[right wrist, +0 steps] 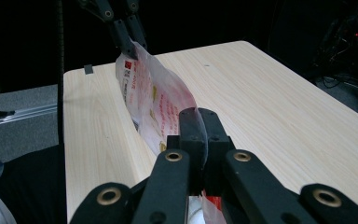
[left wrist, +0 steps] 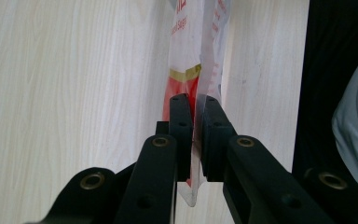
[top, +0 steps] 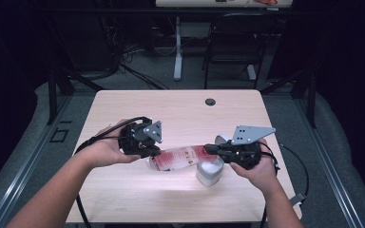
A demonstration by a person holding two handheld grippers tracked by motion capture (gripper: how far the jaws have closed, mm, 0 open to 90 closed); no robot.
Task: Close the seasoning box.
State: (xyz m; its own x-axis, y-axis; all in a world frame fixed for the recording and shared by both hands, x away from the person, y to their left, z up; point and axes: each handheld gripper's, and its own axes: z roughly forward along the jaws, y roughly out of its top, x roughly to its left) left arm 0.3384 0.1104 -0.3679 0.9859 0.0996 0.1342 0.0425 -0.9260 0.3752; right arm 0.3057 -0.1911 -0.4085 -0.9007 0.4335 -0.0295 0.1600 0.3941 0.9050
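One clear plastic bag with red print (top: 180,158), stretched above the light wood desk (top: 180,109) between two tongs: left tongs (top: 153,153) clamp one end, right tongs (top: 210,149) the other. One white cup (top: 209,172) directly under the right-hand end.

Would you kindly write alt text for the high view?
Two hand-held grippers, left and right, each pinch one end of a red-and-white bag stretched between them over a wooden table. A white cup stands under the right gripper.
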